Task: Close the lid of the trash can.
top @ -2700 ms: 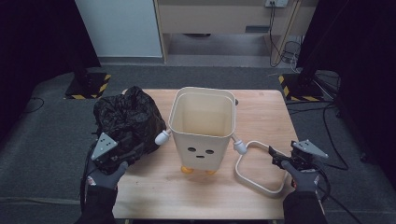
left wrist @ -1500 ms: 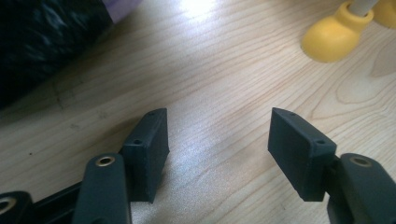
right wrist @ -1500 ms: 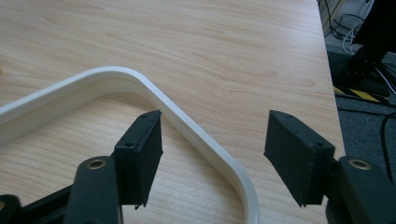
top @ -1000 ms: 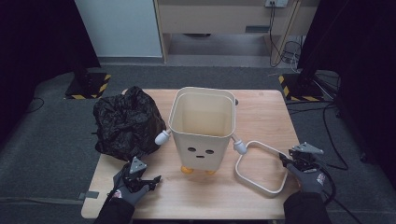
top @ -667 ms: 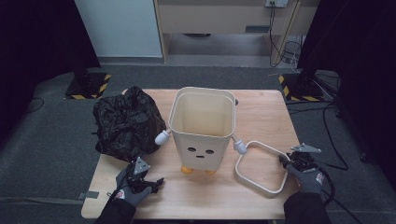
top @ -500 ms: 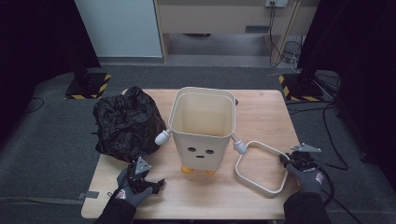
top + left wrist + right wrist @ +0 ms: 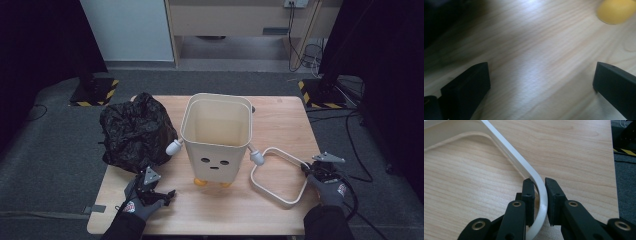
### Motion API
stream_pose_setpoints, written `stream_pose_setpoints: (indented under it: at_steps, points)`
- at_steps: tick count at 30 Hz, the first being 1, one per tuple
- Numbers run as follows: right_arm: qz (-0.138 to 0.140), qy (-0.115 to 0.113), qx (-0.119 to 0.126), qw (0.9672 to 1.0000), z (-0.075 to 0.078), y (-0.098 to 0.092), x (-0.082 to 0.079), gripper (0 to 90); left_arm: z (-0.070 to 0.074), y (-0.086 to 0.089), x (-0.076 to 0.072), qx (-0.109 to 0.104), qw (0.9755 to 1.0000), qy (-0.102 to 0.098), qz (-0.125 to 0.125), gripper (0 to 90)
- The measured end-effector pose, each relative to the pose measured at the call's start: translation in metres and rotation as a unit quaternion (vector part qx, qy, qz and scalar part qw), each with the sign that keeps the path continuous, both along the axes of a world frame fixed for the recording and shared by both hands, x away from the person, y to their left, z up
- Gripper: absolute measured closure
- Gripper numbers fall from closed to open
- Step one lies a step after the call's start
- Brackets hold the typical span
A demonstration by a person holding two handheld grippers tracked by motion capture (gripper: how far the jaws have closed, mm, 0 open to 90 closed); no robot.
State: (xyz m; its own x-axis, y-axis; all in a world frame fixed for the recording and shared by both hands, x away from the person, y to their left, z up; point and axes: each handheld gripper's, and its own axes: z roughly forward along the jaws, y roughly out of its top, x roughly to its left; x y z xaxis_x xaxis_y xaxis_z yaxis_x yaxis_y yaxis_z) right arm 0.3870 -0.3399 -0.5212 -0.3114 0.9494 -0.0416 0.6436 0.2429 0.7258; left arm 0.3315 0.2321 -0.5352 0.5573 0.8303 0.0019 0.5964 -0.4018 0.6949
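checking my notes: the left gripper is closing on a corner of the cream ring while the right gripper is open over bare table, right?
Sides swapped. The right gripper has been closing around the ring's corner, as the right gripper view shows; the left gripper is open over bare table.

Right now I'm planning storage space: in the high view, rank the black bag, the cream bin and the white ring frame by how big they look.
1. cream bin
2. black bag, close to the bin, so that order is unsure
3. white ring frame, clearly smallest
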Motion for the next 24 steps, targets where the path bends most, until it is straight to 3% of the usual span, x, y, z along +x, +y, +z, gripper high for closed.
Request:
stream_pose_setpoints:
  at_steps: [2,12,18,24]
  points:
    - [-0.007,-0.007,0.01,0.9999,0.002,0.001,0.0,78.7,-0.001,0.001,0.001,-0.004,0.9999,-0.002,0.01,0.3]
    - [-0.036,-0.046,0.04,0.9975,0.012,0.002,0.0,77.2,0.0,0.002,0.002,-0.001,0.9999,0.0,0.01,0.4]
    - [-0.064,-0.078,0.078,0.9918,0.022,0.002,0.0,77.3,0.0,0.002,0.002,0.0,0.9999,0.0,0.01,0.4]
    - [-0.069,-0.095,0.076,0.9902,0.027,0.008,0.002,77.1,0.0,0.001,0.002,0.0,0.9999,-0.001,0.011,0.4]
